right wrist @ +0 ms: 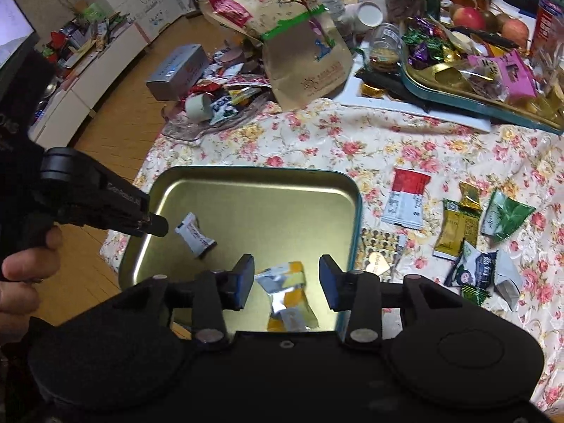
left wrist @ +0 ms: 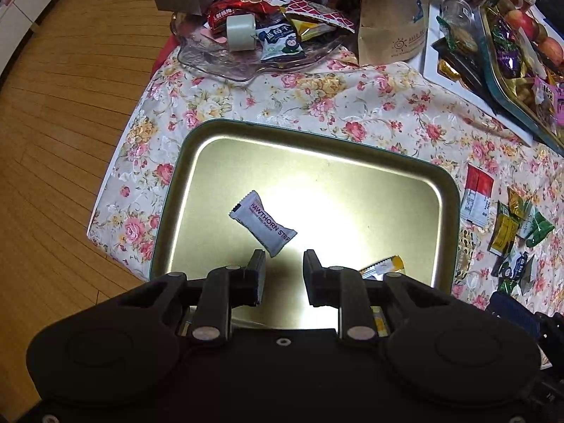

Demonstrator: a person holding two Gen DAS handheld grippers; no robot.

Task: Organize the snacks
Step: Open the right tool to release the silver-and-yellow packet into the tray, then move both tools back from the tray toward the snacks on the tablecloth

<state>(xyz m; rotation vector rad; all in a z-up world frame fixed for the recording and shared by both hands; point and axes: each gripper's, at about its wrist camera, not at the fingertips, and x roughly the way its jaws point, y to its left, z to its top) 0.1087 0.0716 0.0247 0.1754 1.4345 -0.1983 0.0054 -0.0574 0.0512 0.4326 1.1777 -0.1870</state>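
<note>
A gold tin tray point(left wrist: 352, 162) with a teal rim point(right wrist: 356, 211) sits on the floral cloth. A white Hawthorn Strip candy point(left wrist: 262, 224) point(right wrist: 195, 236) appears just above or on the tray floor, close ahead of my open left gripper point(left wrist: 283, 264), which also shows from the side in the right wrist view point(right wrist: 157, 225). An orange-and-silver snack packet point(right wrist: 289, 292) point(left wrist: 384, 266) lies in the tray between the jaws of my open right gripper point(right wrist: 286, 271), untouched.
Loose snack packets lie on the cloth right of the tray: a red-and-white sachet point(right wrist: 405, 197), gold point(right wrist: 454, 225), green point(right wrist: 507, 215) and a dark one point(right wrist: 472, 271). A glass dish of snacks point(left wrist: 268, 35), a paper bag point(right wrist: 303, 49) and a full tray point(right wrist: 476, 81) crowd the back. The table edge drops left.
</note>
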